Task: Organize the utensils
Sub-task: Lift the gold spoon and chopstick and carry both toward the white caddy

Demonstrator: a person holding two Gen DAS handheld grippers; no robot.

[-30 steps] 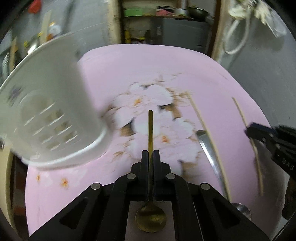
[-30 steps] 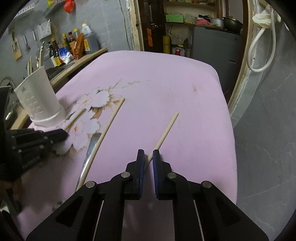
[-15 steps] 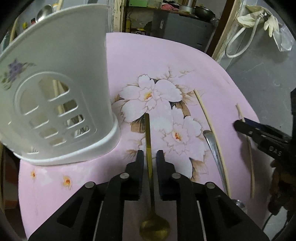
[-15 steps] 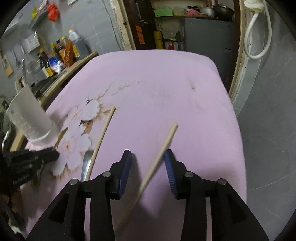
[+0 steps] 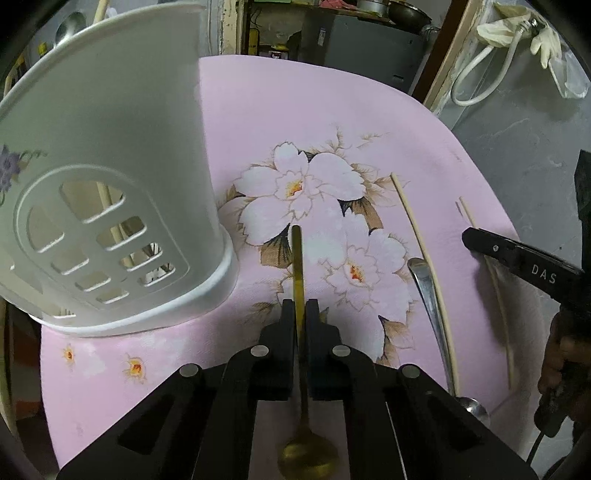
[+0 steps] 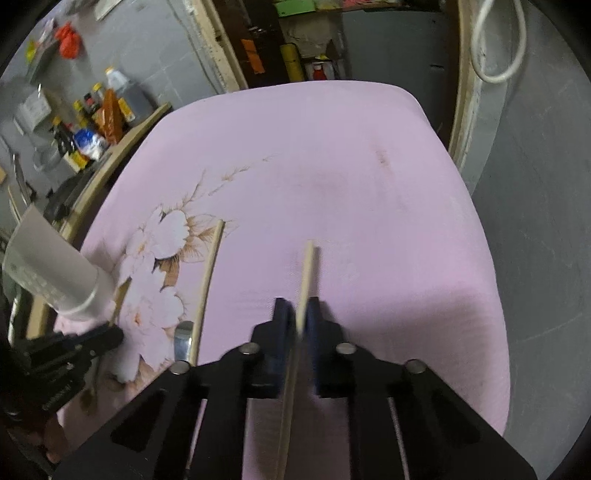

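My left gripper (image 5: 300, 310) is shut on a brass spoon (image 5: 297, 266), handle pointing forward, bowl back under the gripper. A white slotted utensil holder (image 5: 110, 206) stands just left of it and holds a chopstick. My right gripper (image 6: 297, 314) is shut on a wooden chopstick (image 6: 307, 269) and shows at the right of the left wrist view (image 5: 517, 258). A second chopstick (image 5: 421, 243) and a steel spoon (image 5: 430, 295) lie on the pink flowered cloth (image 5: 295, 122) between the grippers. The holder (image 6: 48, 266) sits at the left of the right wrist view.
A wooden counter with bottles and packets (image 6: 92, 114) runs along the cloth's left edge. A grey wall (image 6: 535, 184) and a white hose (image 6: 495, 44) are on the right. Shelves (image 5: 332, 22) stand behind the table.
My right gripper opened, then shut on the chopstick, which now points straight ahead. My left gripper moved closer to the holder with the brass spoon.
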